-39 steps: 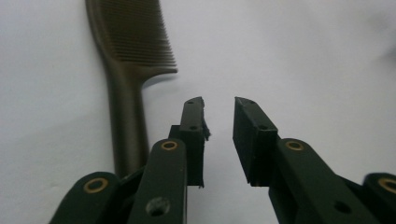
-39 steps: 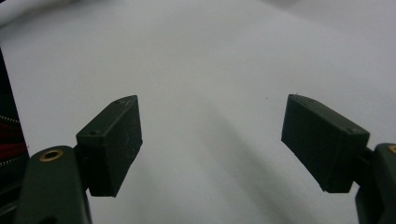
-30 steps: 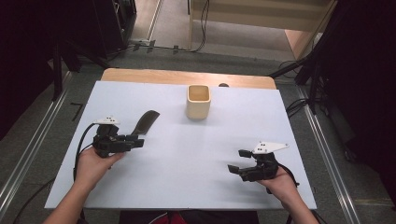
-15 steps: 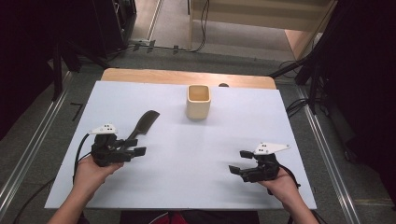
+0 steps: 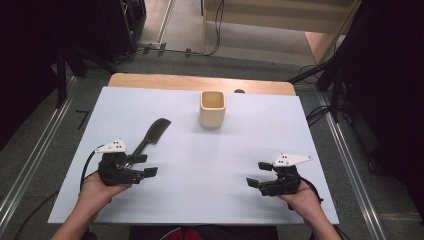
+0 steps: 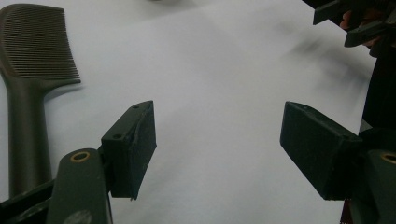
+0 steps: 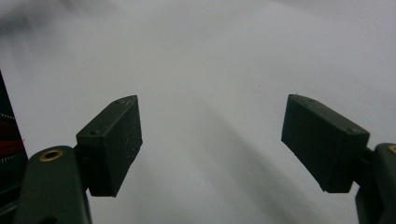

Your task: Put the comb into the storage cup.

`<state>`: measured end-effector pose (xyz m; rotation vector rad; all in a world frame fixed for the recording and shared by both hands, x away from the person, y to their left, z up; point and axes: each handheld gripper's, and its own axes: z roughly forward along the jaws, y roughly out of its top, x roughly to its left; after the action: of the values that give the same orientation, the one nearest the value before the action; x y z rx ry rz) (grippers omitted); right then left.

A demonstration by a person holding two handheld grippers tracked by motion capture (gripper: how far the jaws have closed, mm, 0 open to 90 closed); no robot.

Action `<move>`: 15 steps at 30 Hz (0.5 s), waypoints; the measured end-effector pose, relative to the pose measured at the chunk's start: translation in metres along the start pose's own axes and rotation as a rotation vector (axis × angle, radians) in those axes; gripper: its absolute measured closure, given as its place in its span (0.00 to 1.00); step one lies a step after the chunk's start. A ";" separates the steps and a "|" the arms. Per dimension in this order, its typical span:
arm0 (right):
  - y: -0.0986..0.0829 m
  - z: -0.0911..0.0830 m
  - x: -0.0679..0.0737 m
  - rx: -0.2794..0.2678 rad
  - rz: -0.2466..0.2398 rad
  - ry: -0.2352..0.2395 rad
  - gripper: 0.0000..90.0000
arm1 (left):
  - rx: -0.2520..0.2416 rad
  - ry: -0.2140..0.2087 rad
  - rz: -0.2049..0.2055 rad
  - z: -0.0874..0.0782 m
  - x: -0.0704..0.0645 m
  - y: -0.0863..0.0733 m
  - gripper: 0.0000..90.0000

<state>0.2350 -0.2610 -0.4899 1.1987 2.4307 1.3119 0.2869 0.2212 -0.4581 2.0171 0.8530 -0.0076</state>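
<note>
1. At the lower right of the high view, the right gripper [image 5: 256, 181] is hovering low over the white table [image 5: 225, 165], held in the person's right hand [image 5: 300, 197]; its jaws are standing spread wide, with nothing between them but bare white surface.
2. At the lower left of the high view, the left gripper [image 5: 146, 166] is sitting in the left hand [image 5: 97, 192], jaws likewise spread apart and gripping nothing.
3. Just beyond the left gripper, the dark comb [image 5: 150, 137] is lying flat on the table, its handle end reaching down beside the gripper and its toothed head pointing toward the upper right; in the left gripper view the comb [image 6: 28, 88] is running up the left edge of the frame, outside the open jaws.
4. Farther up, near the top centre of the table, a beige square cup [image 5: 212, 108] is standing upright, well apart from both grippers and the comb.
</note>
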 end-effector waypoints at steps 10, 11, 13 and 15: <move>0.000 0.000 0.000 -0.002 0.000 -0.001 0.21 | 0.006 0.000 -0.013 -0.001 -0.001 0.002 0.28; 0.000 0.000 0.000 -0.002 0.000 -0.001 0.21 | 0.003 0.003 -0.011 -0.002 0.000 0.002 0.28; 0.000 0.000 0.000 -0.004 -0.001 -0.001 0.21 | 0.004 0.005 -0.010 -0.004 0.002 0.001 0.26; 0.000 -0.001 0.000 -0.004 -0.001 -0.001 0.21 | 0.015 0.030 -0.014 -0.005 0.004 0.002 0.26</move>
<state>0.2345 -0.2613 -0.4898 1.1964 2.4270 1.3150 0.2894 0.2267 -0.4548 2.0297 0.8885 0.0089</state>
